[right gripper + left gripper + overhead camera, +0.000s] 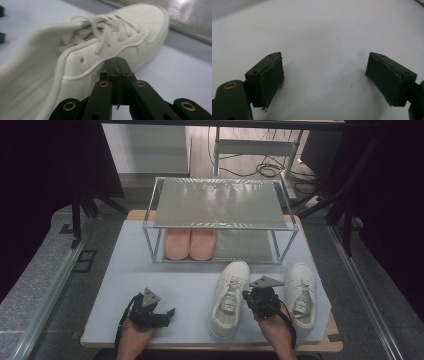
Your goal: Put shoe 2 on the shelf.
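high view, left gripper [159,312] low on grey mat [190,290], right gripper [251,296] between two white sneakers, left sneaker [231,296], right sneaker [301,292], rack [220,202] behind with pink slippers [190,243], left gripper view, jaws wide apart over bare mat [322,37], right gripper view, jaws pressed together, tips against blurred sneaker [100,47] side

A white lace-up sneaker of perforated leather-like material [230,299] stands upright on its sole at the near right of the pale table top, toe pointing to the far side, heel at the near edge. In the right gripper view [100,50] its laces are loosely tied and its thick white sole rests flat. Its matching white sneaker [301,297] stands to the right, parallel, well apart, toe also pointing far.
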Tool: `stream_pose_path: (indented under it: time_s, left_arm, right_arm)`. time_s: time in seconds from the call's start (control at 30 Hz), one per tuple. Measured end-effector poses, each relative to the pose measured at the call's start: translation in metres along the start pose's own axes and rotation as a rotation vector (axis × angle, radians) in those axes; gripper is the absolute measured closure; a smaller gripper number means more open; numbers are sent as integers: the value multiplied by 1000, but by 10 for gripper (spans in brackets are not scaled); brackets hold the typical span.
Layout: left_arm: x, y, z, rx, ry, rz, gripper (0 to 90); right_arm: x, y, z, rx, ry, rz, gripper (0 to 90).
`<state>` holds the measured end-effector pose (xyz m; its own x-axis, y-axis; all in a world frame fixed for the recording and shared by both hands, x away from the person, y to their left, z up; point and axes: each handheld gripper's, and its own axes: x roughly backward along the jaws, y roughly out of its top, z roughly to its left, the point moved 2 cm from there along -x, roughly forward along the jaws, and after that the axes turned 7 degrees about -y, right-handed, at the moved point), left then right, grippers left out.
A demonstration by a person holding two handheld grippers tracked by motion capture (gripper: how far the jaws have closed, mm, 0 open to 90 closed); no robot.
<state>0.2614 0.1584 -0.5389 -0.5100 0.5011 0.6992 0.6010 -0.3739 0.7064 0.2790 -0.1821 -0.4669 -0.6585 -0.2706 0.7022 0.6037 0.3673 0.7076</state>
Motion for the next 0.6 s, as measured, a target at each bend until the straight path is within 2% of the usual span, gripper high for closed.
stream_pose_path:
  time_s: [0.13, 0.3, 0.4, 0.5, 0.6]
  left_arm:
    - [0, 0, 0, -4, 0, 3, 148]
    - [0, 0, 0, -3, 0, 3, 148]
    - [0, 0, 0, -3, -1, 3, 148]
    - [0, 0, 0, -4, 0, 3, 148]
    - [0, 0, 0, -4, 0, 3, 148]
  right_arm:
    - [-6, -3, -8, -47, -27, 20, 899]
    - [-23, -3, -17, -120, -50, 56, 898]
    - [-30, -1, -20, -147, -69, 53, 887]
    - [-35, 2, -23, -146, -90, 52, 877]
    - [-40, 4, -26, -143, -92, 54, 894]
